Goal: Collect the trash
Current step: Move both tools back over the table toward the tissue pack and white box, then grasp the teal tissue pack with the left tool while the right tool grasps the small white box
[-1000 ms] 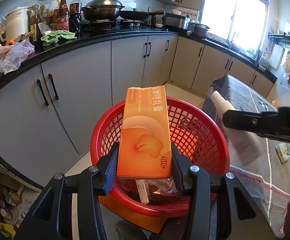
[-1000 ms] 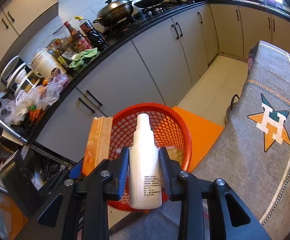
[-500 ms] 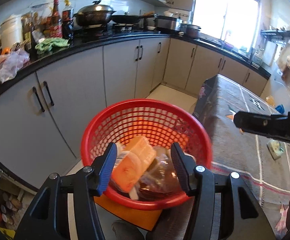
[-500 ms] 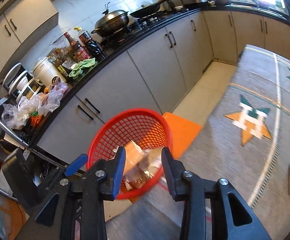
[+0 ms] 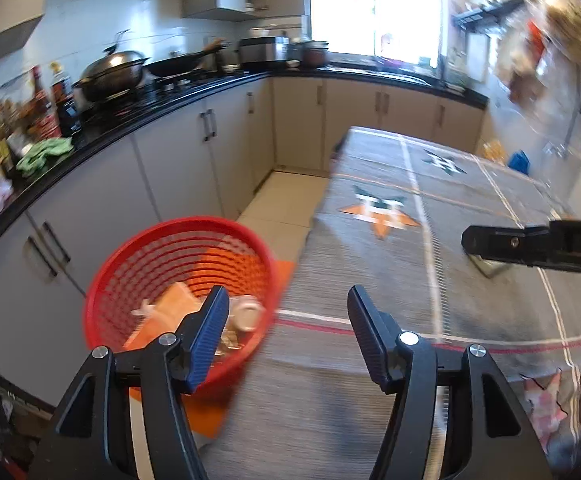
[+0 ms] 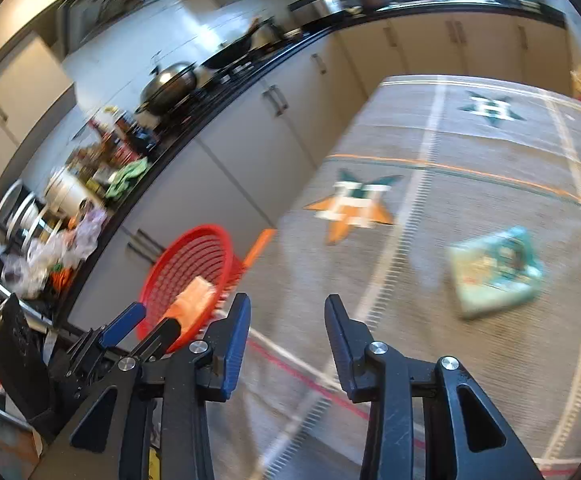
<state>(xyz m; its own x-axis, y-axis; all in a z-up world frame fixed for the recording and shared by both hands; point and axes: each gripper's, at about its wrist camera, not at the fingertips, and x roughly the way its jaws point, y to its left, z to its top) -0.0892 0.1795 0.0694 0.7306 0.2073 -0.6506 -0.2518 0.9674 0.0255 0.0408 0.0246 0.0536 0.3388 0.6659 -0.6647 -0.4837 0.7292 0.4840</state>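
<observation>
Left gripper (image 5: 284, 312) opening, nothing between fingers; red basket (image 5: 130, 264) left of them, orange box (image 5: 166, 306) inside, partly hidden. Right gripper (image 6: 286, 320) empty, fingers apart; blurred teal packet (image 6: 494, 272) on tablecloth (image 6: 430, 360), ahead-right, print unreadable.

Grey cabinets (image 5: 178, 168) under black counter (image 5: 162, 104); bright window (image 5: 374, 8).

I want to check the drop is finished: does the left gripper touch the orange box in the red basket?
Apart. In the left wrist view the left gripper has nothing between its opening jaws, and the orange box lies down inside the red basket.
</observation>
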